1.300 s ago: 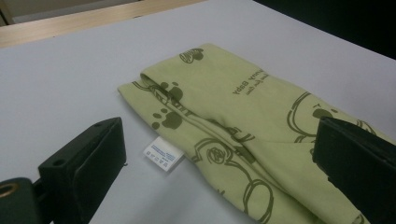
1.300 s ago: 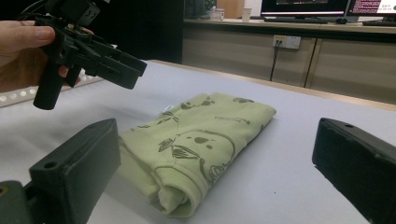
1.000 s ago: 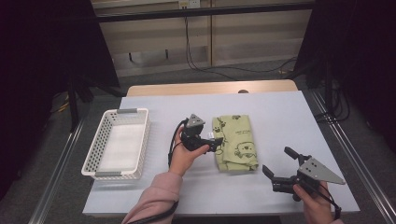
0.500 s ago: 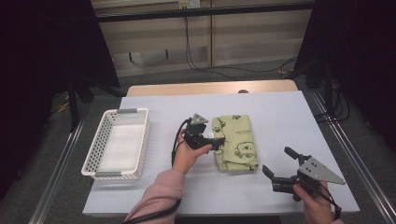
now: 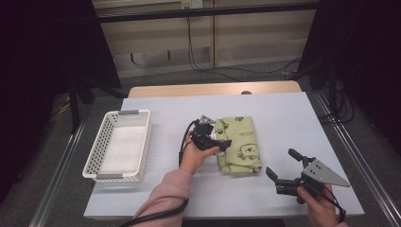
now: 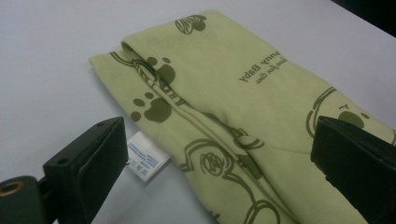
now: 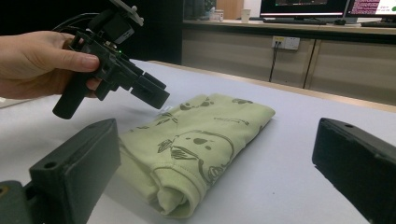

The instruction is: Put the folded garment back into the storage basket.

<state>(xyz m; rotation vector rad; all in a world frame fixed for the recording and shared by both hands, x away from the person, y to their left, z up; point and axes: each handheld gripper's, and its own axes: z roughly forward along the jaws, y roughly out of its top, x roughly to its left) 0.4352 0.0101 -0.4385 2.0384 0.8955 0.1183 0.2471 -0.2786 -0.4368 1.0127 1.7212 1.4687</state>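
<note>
— While the garment [image 5: 239,144] lies folded at table [image 5: 283,113] centre, where is the left gripper [image 5: 222,142]?

— At the garment's 9 o'clock edge, jaws spread wide, released, holding nothing. In the left gripper view a white label [image 6: 145,161] lies just beside one jaw.

— And the right gripper [image 5: 281,166]?

— At 4 o'clock from the garment, near it but apart, jaws likewise spread and gripping nothing.

— Anything else?

— A white basket [image 5: 118,146] sits at 9 o'clock, well apart from the garment.

Folded pale-green printed garment [image 5: 239,144], flat, mid-table
</note>
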